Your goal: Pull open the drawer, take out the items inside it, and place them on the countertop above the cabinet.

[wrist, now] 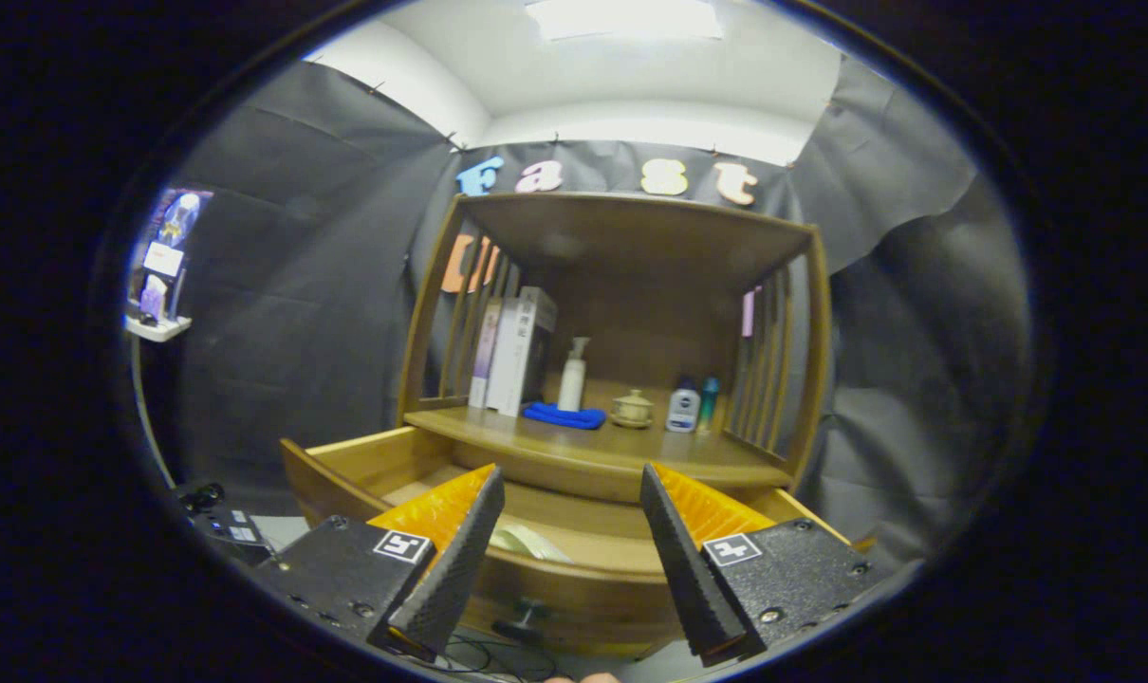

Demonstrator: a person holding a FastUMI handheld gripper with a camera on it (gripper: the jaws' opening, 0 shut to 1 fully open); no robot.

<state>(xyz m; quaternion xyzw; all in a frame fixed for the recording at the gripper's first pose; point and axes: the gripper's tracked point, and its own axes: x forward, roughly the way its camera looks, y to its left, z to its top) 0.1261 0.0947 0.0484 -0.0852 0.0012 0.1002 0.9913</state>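
Two fingers of the gripper (571, 493) stand wide apart at the bottom centre of the frame, nothing between them, hovering over the pulled-out drawer (365, 455). Drawer sits open in the lower middle of the frame, below the countertop (593, 451). One pale item (528, 543) lies inside the drawer, just ahead of the left finger, partly hidden; cannot tell what it is. Drawer knob (525, 615) shows on the front panel, bottom centre, between the fingers.

Countertop, centre of frame, holds from left to right: upright books (512, 346), a blue cloth (564, 415) lying flat, a white pump bottle (572, 377) standing just behind the cloth, a small lidded cup (632, 408), a white bottle (683, 406) and a slim teal bottle (708, 400) just beside it. Wooden cabinet (631, 232) has slatted sides and a top shelf board. Small white shelf (158, 327) with cards at the left of the frame, well apart from the cabinet.
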